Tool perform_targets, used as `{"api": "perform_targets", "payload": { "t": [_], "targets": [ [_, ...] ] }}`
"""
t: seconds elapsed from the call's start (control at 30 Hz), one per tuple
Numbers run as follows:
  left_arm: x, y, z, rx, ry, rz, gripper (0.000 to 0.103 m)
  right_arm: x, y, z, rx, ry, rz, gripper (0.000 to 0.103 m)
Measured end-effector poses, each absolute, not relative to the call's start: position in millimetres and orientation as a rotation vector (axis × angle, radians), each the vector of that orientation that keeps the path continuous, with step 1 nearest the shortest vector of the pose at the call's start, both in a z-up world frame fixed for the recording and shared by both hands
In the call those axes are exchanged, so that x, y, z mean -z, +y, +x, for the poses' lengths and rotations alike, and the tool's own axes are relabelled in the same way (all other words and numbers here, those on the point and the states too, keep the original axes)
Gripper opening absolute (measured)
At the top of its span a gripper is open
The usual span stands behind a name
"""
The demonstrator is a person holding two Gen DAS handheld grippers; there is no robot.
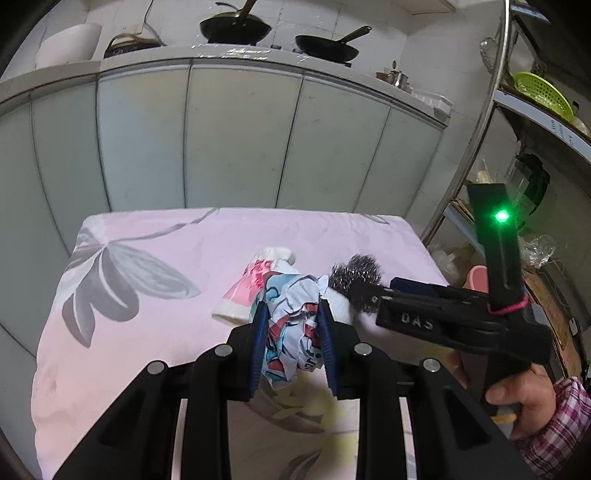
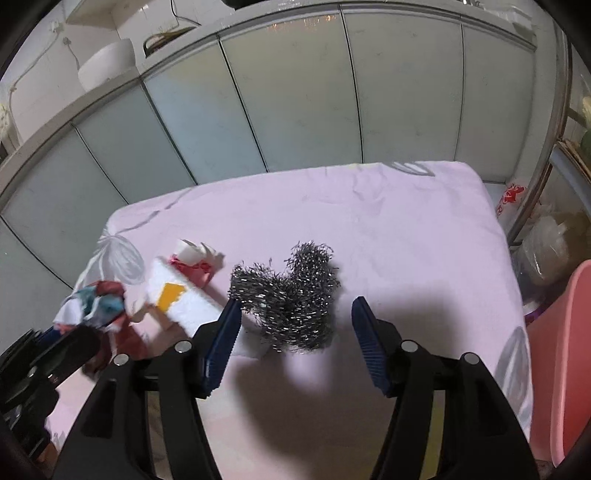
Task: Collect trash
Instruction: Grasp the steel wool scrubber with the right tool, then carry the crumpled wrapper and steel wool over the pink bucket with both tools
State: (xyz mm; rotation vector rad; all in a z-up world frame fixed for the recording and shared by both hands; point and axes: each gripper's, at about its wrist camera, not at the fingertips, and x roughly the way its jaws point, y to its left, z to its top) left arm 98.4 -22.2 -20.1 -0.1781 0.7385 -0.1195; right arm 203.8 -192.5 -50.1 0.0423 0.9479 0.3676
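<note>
My left gripper (image 1: pixel 292 308) is shut on a crumpled white, blue and red wrapper (image 1: pixel 295 332), held a little above the pink flowered cloth (image 1: pixel 147 258). Just behind the wrapper lies a flattened pink and white carton (image 1: pixel 247 291). To its right sits a steel wool scourer (image 1: pixel 354 275), with my right gripper (image 1: pixel 393 286) side-on beside it. In the right wrist view my right gripper (image 2: pixel 295 308) stands open, with the steel wool scourer (image 2: pixel 291 295) between its fingertips and the blue pads not pressing on it. The carton (image 2: pixel 181 295) and the held wrapper (image 2: pixel 96 302) are at the left.
A pink bin (image 2: pixel 565 369) stands off the table's right edge. Pale cabinet doors (image 1: pixel 240 140) rise behind the table, with pans (image 1: pixel 236 27) on the counter above. A metal rack (image 1: pixel 491 92) with a green basket stands at the right. A hand (image 1: pixel 524 398) in a plaid sleeve holds the right gripper.
</note>
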Motion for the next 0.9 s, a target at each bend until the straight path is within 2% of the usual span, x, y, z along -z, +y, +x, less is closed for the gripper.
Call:
{"api": "perform_targets", "payload": {
  "t": [0.3,0.4,0.5,0.9],
  "targets": [
    [30.4,-10.9,95.9,0.114,0.771,-0.205,0.026,63.5,-187.9,214.7,-0.344,0.938,0.026,0.061],
    [29.1,-10.7,94.7,0.116,0.761,-0.214,0.026,64.3,-189.0,212.5,-0.319,0.925,-0.019,0.034],
    [28.4,-10.2,94.0,0.115,0.758,-0.217,0.026,63.4,-195.0,211.1,-0.337,0.929,0.012,0.029],
    [16.9,-9.2,76.4,0.094,0.737,-0.213,0.026,33.3,-206.4,174.2,-0.394,0.876,0.036,0.028]
  ]
}}
